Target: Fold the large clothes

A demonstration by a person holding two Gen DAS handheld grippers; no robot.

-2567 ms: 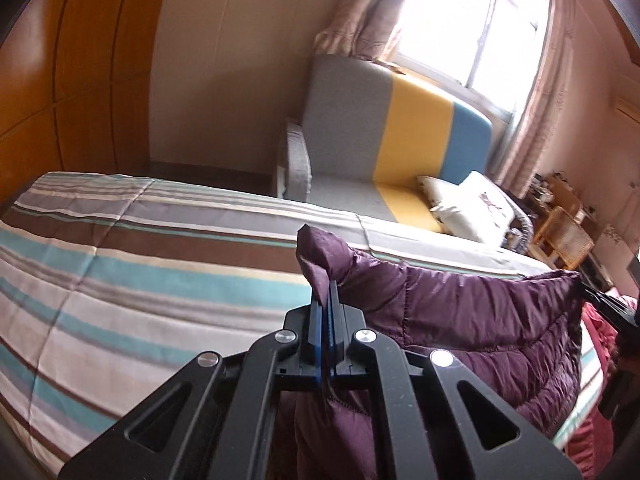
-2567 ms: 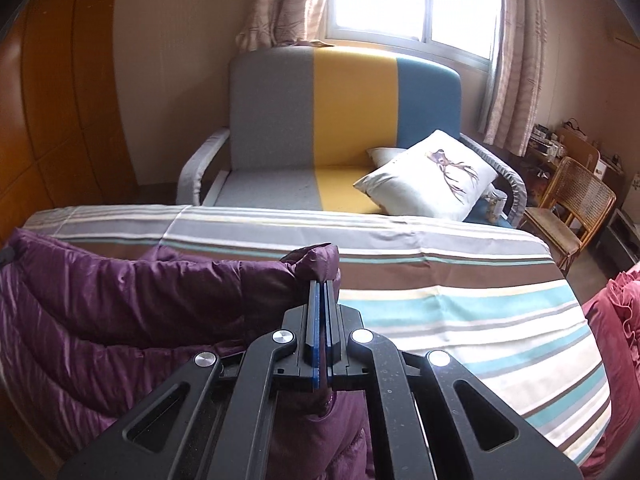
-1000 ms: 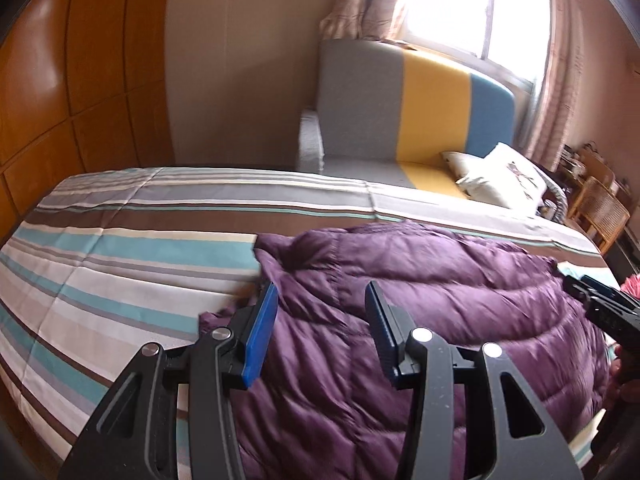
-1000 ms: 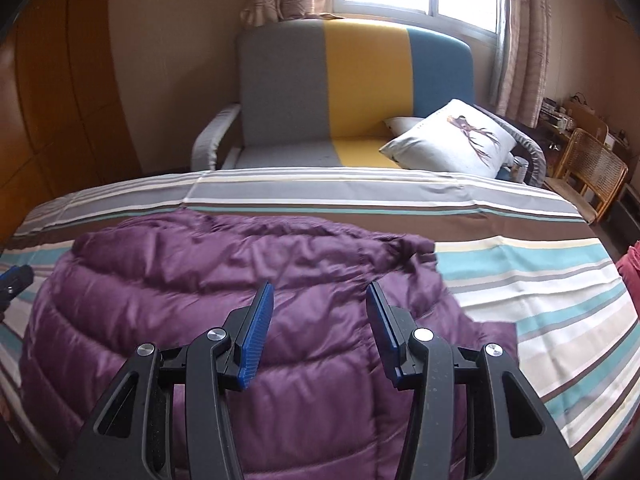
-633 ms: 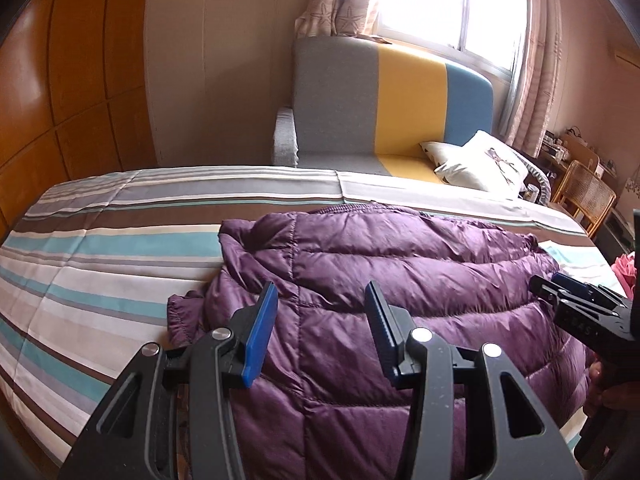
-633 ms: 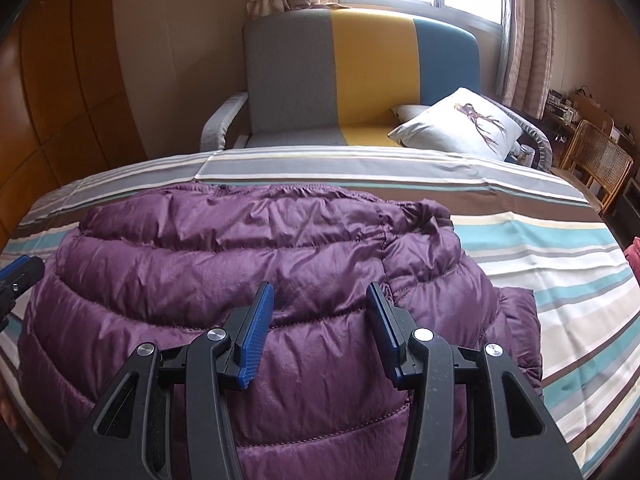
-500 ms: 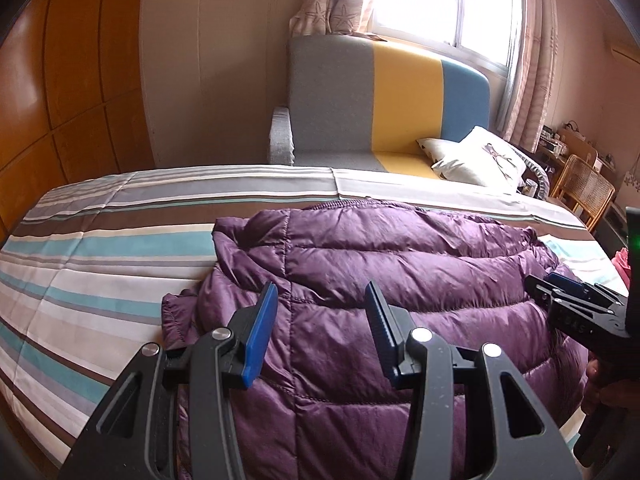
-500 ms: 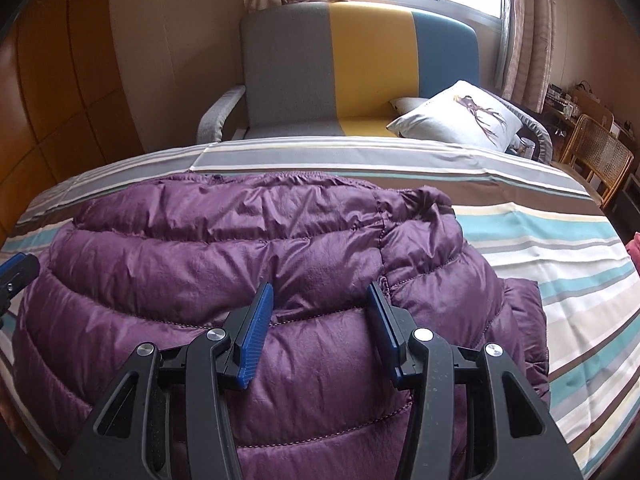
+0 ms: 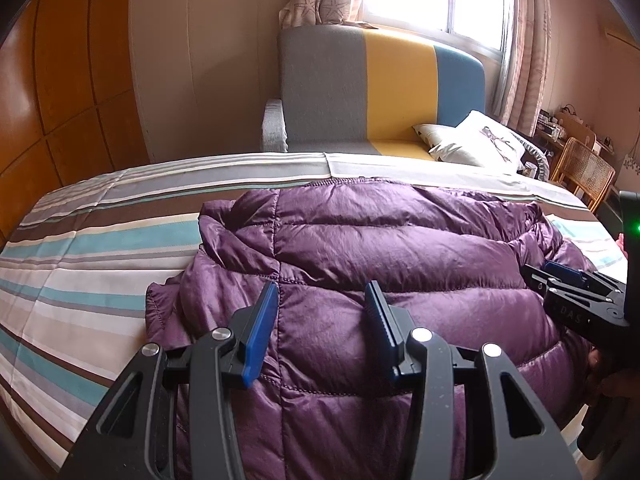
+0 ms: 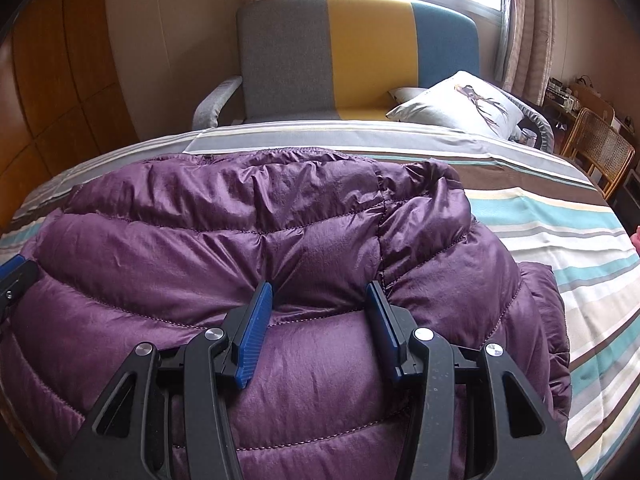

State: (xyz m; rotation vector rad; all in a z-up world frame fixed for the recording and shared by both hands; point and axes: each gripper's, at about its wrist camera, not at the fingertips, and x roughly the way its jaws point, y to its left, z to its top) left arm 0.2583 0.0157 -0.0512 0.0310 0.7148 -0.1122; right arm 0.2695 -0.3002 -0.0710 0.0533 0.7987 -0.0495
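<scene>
Jacket (image 9: 380, 248): purple, quilted, lying spread across the near edge of the bed (image 9: 80, 240), puffed and uneven. Left gripper (image 9: 320, 328) and right gripper (image 10: 318, 322): both jaws wide apart, holding nothing, poised just above the fabric. Step, as judged: between folds, garment laid out. Next move likely calls for pinching an outer edge or sleeve and carrying it toward the middle.

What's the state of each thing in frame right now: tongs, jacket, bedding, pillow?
left tongs: open, empty, above the jacket.
right tongs: open, empty, above the jacket.
purple puffer jacket: lying released on the bed, puffed up, a sleeve edge sticking out on each side.
striped bedspread: spread flat under the jacket.
deer-print pillow: lying on the sofa seat.
</scene>
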